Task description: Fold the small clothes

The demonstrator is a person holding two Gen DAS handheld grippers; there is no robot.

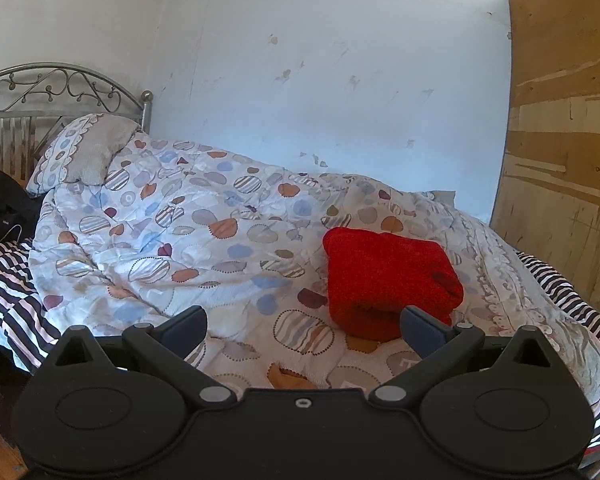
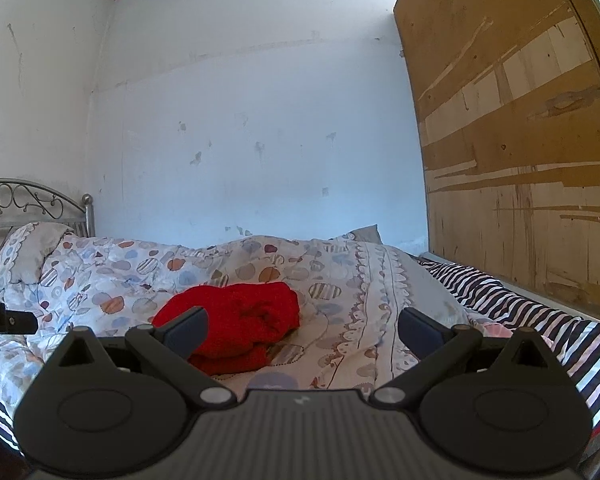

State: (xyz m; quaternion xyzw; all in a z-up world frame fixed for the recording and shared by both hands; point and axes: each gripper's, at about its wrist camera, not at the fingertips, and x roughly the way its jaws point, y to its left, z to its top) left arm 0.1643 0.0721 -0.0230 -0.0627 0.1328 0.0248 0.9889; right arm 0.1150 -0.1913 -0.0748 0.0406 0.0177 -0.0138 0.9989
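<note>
**Red bundle on the quilt, both grippers standing off**

The fuzzy red knitted garment lies in a lumpy, roughly folded bundle on the white quilt printed with striped and coloured circles, toward the foot half of the bed; the left hand-held gripper hangs just short of it, fingers spread and holding nothing; the right hand-held gripper is likewise released and empty, the bundle showing behind its left finger.

To my eye the fold looks nearly done but loose; a good finish would press the top layer flat, square the sagging near edge, and pinch cloth only, not the quilt beneath.

No brand or label is readable on the garment; the quilt's circles carry single letters, too faint to trust.
</note>
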